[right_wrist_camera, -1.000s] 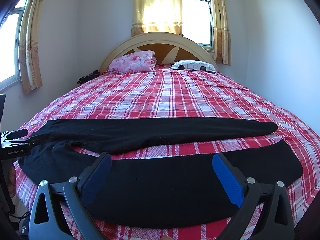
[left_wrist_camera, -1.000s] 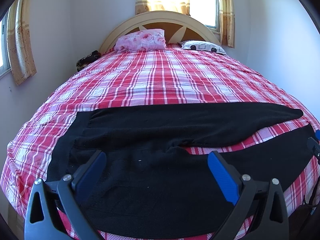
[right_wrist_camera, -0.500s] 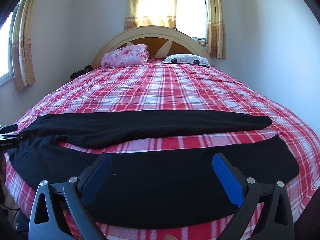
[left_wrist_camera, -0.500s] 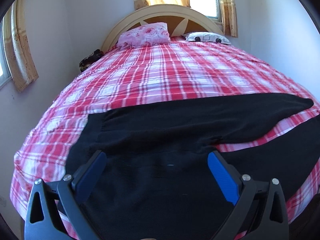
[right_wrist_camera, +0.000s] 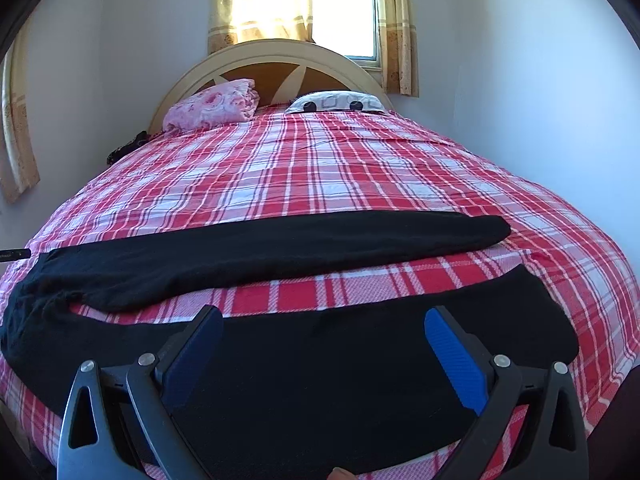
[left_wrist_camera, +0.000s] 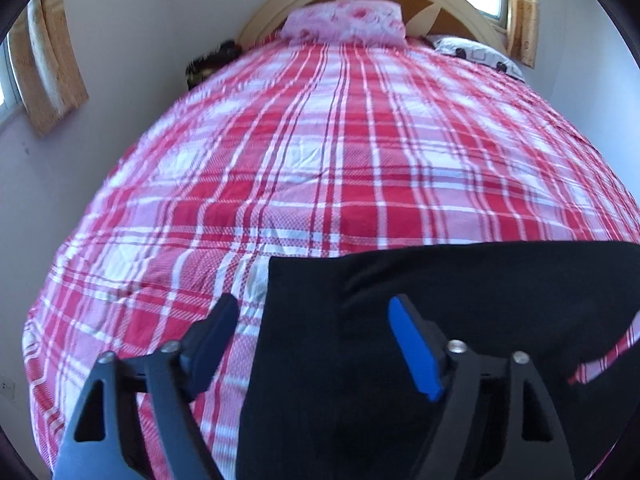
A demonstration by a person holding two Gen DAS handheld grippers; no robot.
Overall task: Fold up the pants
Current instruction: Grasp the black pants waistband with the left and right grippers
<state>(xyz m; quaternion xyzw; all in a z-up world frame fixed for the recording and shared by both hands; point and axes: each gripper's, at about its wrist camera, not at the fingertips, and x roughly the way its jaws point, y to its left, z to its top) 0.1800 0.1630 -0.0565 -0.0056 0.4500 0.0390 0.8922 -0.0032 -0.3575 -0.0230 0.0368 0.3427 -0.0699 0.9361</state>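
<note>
Black pants [right_wrist_camera: 280, 248] lie spread flat across the near end of a bed, waist to the left, both legs running right with a strip of sheet between them. My right gripper [right_wrist_camera: 324, 328] is open and empty, hovering over the near leg [right_wrist_camera: 320, 360]. My left gripper [left_wrist_camera: 314, 320] is open and empty over the waist end [left_wrist_camera: 400, 320]; its left finger sits above bare sheet, its right finger above the black fabric. Neither gripper touches the pants as far as I can see.
The bed has a red and white plaid sheet [right_wrist_camera: 340, 168], a pink floral pillow [right_wrist_camera: 212, 106], a white patterned pillow [right_wrist_camera: 340, 102] and a curved headboard [right_wrist_camera: 272, 56]. Walls stand close on both sides. A dark object [left_wrist_camera: 208, 64] lies at the bed's far left edge.
My left gripper has swung left and moved closer to the waist end, so the waist edge now sits between its fingers. My right gripper moved slightly lower and closer over the near leg.
</note>
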